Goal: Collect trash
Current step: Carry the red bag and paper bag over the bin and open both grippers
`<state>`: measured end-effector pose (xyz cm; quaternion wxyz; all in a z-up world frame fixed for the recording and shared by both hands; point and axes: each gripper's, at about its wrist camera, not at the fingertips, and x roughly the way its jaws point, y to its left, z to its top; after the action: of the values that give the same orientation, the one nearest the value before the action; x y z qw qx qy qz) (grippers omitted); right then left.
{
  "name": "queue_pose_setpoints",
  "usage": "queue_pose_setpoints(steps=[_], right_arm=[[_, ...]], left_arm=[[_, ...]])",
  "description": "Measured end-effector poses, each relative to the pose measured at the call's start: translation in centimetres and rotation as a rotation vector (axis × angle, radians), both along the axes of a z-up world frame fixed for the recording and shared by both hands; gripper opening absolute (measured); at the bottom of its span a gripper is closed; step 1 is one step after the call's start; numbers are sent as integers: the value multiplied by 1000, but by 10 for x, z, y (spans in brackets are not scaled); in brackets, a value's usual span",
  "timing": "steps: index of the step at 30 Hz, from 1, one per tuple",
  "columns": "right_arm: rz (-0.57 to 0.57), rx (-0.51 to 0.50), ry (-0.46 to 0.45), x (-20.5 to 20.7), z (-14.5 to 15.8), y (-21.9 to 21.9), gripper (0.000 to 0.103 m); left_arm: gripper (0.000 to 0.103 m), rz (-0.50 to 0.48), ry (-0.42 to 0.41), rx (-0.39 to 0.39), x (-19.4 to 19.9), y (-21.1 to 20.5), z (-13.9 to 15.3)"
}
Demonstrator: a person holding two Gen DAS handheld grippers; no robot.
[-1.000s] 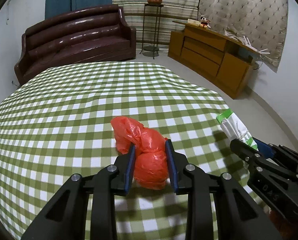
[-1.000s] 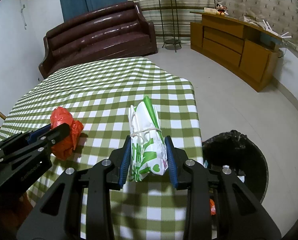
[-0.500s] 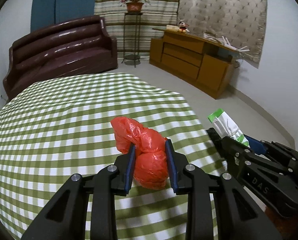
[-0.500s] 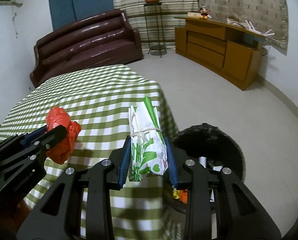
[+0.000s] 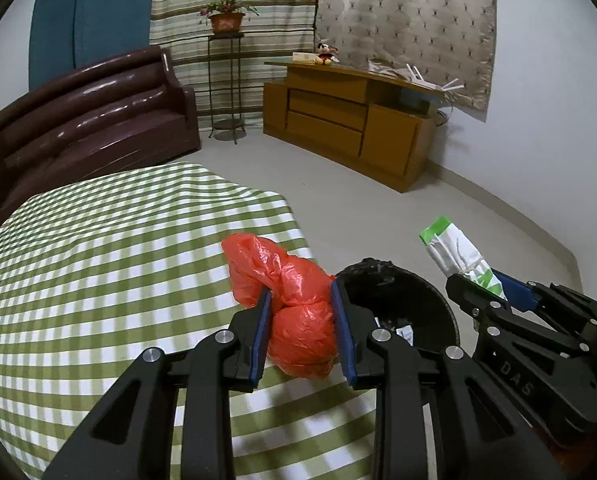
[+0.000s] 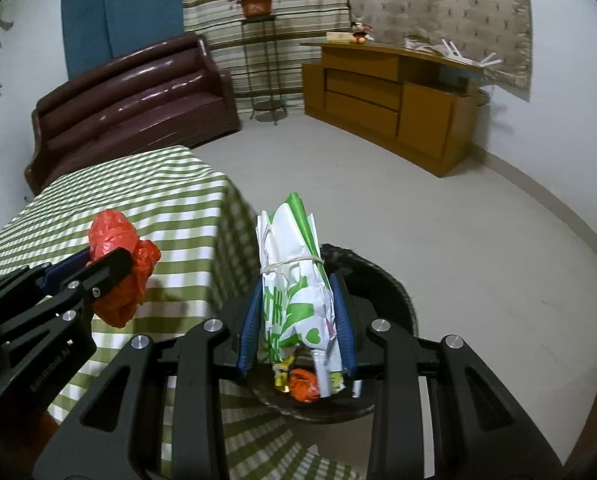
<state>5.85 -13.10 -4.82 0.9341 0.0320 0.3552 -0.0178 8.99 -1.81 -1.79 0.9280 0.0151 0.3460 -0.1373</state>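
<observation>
My left gripper [image 5: 300,330] has its jaws pinching a crumpled red plastic bag [image 5: 294,312], held above the corner of the table [image 5: 98,280] with the green-and-white checked cloth. My right gripper [image 6: 296,320] has its jaws clamped on a white and green paper bundle [image 6: 294,280] tied round with a thin string; green printed characters and a small green heart show on its wrapper, but I cannot read the characters. That bundle hangs over the black-lined trash bin [image 6: 378,276] on the floor beside the table, where I see orange and yellow scraps [image 6: 304,384] already inside. In the left wrist view the bin's rim [image 5: 382,270] sits just beyond the red bag, to its right. On the side of the right gripper I read "DAS" [image 5: 516,378]; on the left gripper's side, in the right wrist view, I make out "GenRobot.AI" [image 6: 48,368]. Across the room stand a dark brown sofa [image 5: 90,120] and a wooden sideboard [image 5: 350,124].
</observation>
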Motion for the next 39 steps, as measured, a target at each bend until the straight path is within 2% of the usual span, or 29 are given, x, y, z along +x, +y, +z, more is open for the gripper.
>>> queue_pose_setpoints(steps=[14, 27, 31, 33, 39], right_arm=[[-72, 9, 11, 3, -13, -30, 32], [-99, 19, 28, 16, -22, -39, 33], [-111, 29, 29, 16, -25, -43, 35], [-117, 27, 25, 13, -25, -46, 41], [-122, 22, 20, 11, -24, -46, 43]], left_arm=[[30, -56, 8, 35, 9, -42, -13], [31, -81, 6, 61, 16, -57, -21], [36, -84, 6, 70, 17, -60, -24], [38, -82, 12, 70, 18, -62, -25], [47, -72, 8, 73, 17, -63, -26]])
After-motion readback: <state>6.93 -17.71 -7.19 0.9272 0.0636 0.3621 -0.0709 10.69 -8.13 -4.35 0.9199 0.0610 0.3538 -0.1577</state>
